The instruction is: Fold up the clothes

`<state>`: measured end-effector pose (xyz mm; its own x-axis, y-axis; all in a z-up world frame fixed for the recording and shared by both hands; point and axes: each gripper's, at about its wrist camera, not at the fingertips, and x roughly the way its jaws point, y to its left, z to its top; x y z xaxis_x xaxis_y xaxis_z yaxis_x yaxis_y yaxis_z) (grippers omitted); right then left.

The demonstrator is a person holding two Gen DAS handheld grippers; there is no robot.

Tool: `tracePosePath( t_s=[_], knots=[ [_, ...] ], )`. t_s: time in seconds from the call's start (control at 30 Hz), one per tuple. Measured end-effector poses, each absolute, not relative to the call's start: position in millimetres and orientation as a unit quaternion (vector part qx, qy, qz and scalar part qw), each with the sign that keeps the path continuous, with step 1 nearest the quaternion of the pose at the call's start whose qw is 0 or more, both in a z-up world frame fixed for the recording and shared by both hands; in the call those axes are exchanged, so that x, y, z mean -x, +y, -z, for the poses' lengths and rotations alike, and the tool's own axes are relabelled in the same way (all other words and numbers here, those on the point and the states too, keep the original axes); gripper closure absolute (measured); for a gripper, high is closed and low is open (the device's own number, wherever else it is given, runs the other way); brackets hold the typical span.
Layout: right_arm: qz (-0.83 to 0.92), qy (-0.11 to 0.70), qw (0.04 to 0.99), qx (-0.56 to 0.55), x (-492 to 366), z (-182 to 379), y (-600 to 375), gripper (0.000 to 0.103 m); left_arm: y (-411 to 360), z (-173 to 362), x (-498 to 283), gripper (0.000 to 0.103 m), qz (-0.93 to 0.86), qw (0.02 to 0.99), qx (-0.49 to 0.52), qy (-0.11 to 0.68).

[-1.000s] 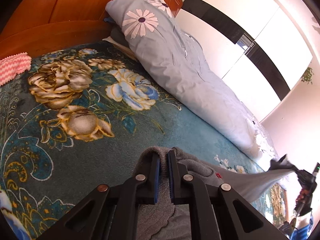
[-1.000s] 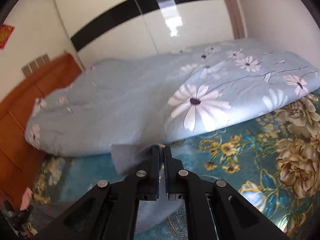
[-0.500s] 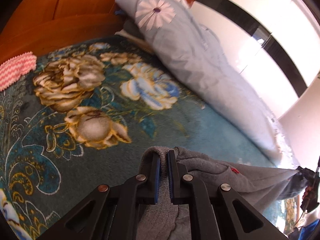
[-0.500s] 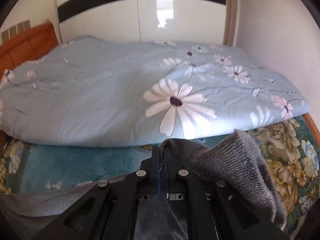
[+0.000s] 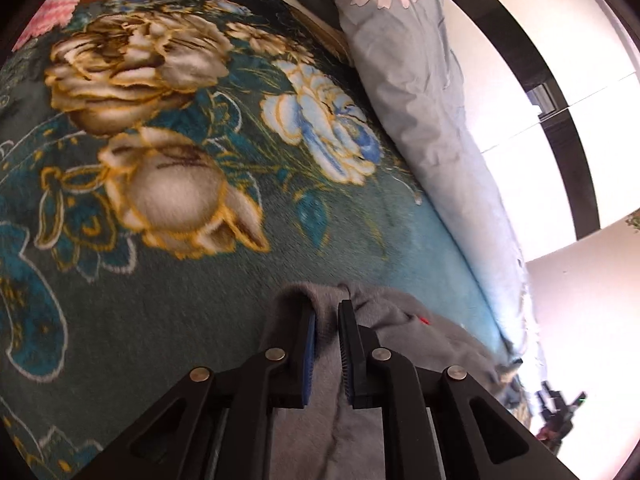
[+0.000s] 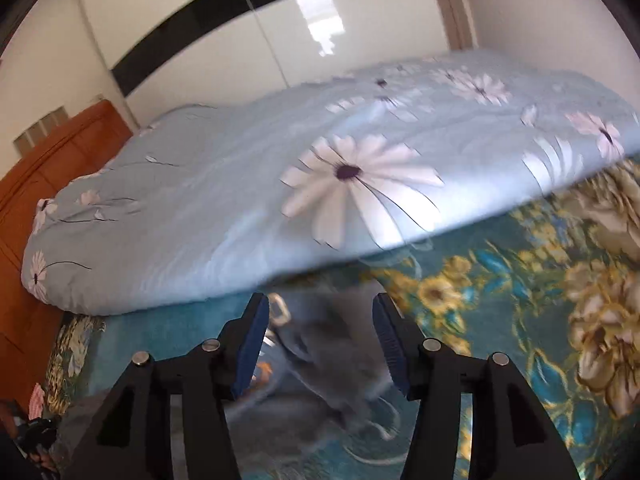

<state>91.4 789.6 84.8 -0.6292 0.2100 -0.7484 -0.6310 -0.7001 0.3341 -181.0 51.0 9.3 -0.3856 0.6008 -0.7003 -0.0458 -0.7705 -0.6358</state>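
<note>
Bedding fills both views: a teal blanket [image 5: 132,288] printed with large gold, cream and blue flowers covers the bed, and a pale blue quilt [image 6: 224,200] with white daisies lies heaped along its far side, below white wardrobe doors [image 6: 224,36] crossed by a black band. An orange wooden headboard [image 6: 36,168] stands at the left of the right wrist view, and a pink knitted cloth [image 5: 48,14] lies on the blanket near the headboard in the left wrist view.

On the blanket lies the grey garment [image 5: 404,332], a soft knit piece with a small red mark on it. It runs from the left gripper [image 5: 327,316] away to the right, toward the edge of the bed. The left gripper's jaws are clenched on a bunched fold of this grey cloth, which rises between the blue pads and drapes back under the gripper.

The right gripper [image 6: 318,314] has its jaws spread wide and released. Between and just below them the same garment appears blurred on the blanket, and no part of the cloth is pinched by them. Whether the pads touch it cannot be told.
</note>
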Motion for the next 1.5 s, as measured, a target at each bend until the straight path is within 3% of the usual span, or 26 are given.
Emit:
tracePosePath(
  t_s=[0.13,0.23,0.47,0.5,0.53,0.57,0.67,0.77,0.93,1.0,1.03,1.1,1.27,1.33,1.5],
  knots=[
    [-0.816,0.404,0.219,0.35,-124.0,-33.9,799.8,0.047,43.8,-28.7,156.5,0.08,-0.797,0.219,0.503,-0.253],
    [-0.796,0.477,0.175,0.329,-125.5,-8.7,794.4,0.047,32.5,-41.4,140.5,0.078,-0.8,0.224,0.494,-0.256],
    [-0.746,0.597,0.182,0.233,-118.1,10.7,803.2,0.047,7.4,-65.2,106.3,0.073,-0.807,0.231,0.478,-0.259],
    [-0.745,0.595,0.192,0.232,-115.7,8.7,803.5,0.05,4.5,-65.0,103.4,0.073,-0.808,0.229,0.479,-0.258],
    [-0.752,0.578,0.208,0.242,-112.3,2.6,802.2,0.059,1.7,-64.7,100.5,0.073,-0.808,0.227,0.479,-0.256],
    [-0.76,0.552,0.226,0.257,-108.6,-5.3,800.0,0.093,-1.0,-64.1,97.5,0.073,-0.809,0.225,0.48,-0.255],
    [-0.798,0.477,0.264,0.257,-110.8,-37.3,794.4,0.094,-8.3,-59.7,85.8,0.073,-0.804,0.224,0.486,-0.26],
    [-0.83,0.381,0.32,0.252,-124.6,-63.7,795.4,0.094,-18.6,-56.9,67.7,0.073,-0.805,0.22,0.482,-0.267],
    [-0.794,0.374,0.341,0.338,-117.3,-25.8,806.9,0.092,-22.7,-45.6,48.3,0.071,-0.808,0.201,0.495,-0.246],
    [-0.798,0.379,0.341,0.32,-132.8,-22.9,800.9,0.088,-23.7,-41.0,42.6,0.071,-0.804,0.198,0.501,-0.252],
    [-0.801,0.378,0.345,0.311,-138.4,-25.9,798.3,0.084,-23.4,-41.0,39.6,0.071,-0.804,0.197,0.501,-0.253],
    [-0.803,0.36,0.362,0.306,-146.9,-42.7,792.3,0.055,-22.3,-43.6,30.5,0.07,-0.811,0.189,0.496,-0.246],
    [-0.852,0.295,0.328,0.283,-187.1,-107.1,751.4,0.054,-19.8,-47.4,1.9,0.058,-0.827,0.173,0.48,-0.236],
    [-0.875,0.269,0.287,0.284,-209.7,-122.7,721.3,0.049,-18.9,-43.1,-11.6,0.054,-0.826,0.174,0.478,-0.244],
    [-0.895,0.25,0.199,0.311,-305.8,-116.4,630.7,0.047,-4.6,-10.5,-38.4,0.053,-0.799,0.192,0.509,-0.258]
  ],
)
